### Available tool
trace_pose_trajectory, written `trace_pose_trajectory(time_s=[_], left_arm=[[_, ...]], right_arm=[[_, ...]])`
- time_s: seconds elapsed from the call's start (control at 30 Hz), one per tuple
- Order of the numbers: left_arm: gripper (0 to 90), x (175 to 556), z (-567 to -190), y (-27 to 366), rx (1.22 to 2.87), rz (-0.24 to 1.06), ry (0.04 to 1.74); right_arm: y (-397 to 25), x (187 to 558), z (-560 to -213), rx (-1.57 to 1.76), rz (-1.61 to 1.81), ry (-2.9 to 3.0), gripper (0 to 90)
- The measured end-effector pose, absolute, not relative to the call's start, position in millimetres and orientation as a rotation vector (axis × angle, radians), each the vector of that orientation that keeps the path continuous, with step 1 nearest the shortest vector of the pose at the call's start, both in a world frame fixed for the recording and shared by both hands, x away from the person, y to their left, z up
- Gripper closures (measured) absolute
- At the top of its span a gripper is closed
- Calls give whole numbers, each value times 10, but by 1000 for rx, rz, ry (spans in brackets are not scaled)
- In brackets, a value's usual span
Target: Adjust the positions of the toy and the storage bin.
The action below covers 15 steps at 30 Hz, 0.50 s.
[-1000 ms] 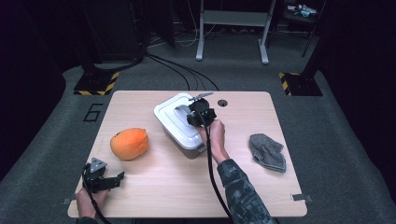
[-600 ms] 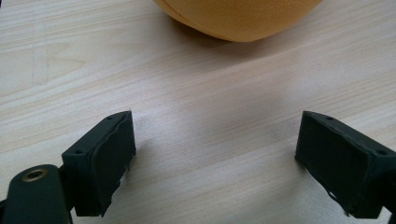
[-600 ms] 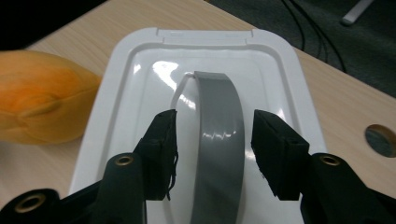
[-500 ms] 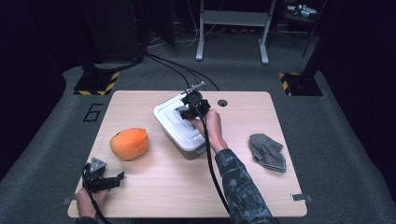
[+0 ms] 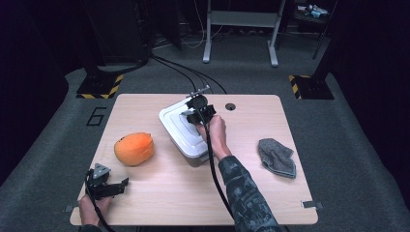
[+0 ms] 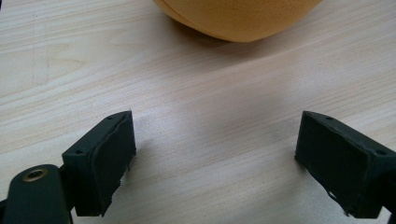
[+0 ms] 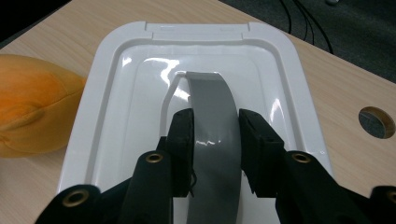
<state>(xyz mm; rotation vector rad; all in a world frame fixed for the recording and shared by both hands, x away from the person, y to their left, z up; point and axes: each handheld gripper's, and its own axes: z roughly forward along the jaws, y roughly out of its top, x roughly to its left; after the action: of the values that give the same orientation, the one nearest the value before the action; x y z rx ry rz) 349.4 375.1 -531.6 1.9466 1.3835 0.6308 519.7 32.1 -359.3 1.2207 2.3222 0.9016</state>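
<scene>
A white lidded container [image 5: 176, 128] stands mid-table, and its lid [image 7: 140, 93] carries an arched grey strap handle [image 7: 210, 102]. My right gripper [image 7: 215, 135] is shut on that strap, one jaw on each side; in the high view it [image 5: 196, 112] sits over the lid's far part. An orange plush toy [image 5: 134, 148] lies left of the container. My left gripper [image 5: 118, 186] rests near the table's front left corner. It is open [image 6: 215, 154] over bare wood, with the orange toy [image 6: 238, 18] a short way ahead.
A crumpled grey cloth [image 5: 276, 157] lies on the right part of the wooden table [image 5: 159, 203]. A round cable hole [image 5: 230, 106] sits behind the container, also visible from the right gripper [image 7: 376, 122]. Cables run across the floor beyond the far edge.
The right gripper and hand have shifted slightly toward the far left over the lid. The left gripper, toy and cloth have not moved.
</scene>
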Motion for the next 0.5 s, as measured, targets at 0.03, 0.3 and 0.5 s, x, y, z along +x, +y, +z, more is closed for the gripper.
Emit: trace_pose_trajectory(time_s=[0.03, 0.3, 0.5], left_arm=[[120, 3494, -5317, 3750, 1945, 631, 1384], [120, 3494, -5317, 3750, 1945, 631, 1382], [120, 3493, -5315, 3751, 1950, 629, 1383]], right_arm=[[323, 5190, -3591, 1231, 902, 2322, 664], [339, 5147, -3603, 1290, 928, 2293, 665], [355, 5100, -3618, 1321, 957, 2272, 665]])
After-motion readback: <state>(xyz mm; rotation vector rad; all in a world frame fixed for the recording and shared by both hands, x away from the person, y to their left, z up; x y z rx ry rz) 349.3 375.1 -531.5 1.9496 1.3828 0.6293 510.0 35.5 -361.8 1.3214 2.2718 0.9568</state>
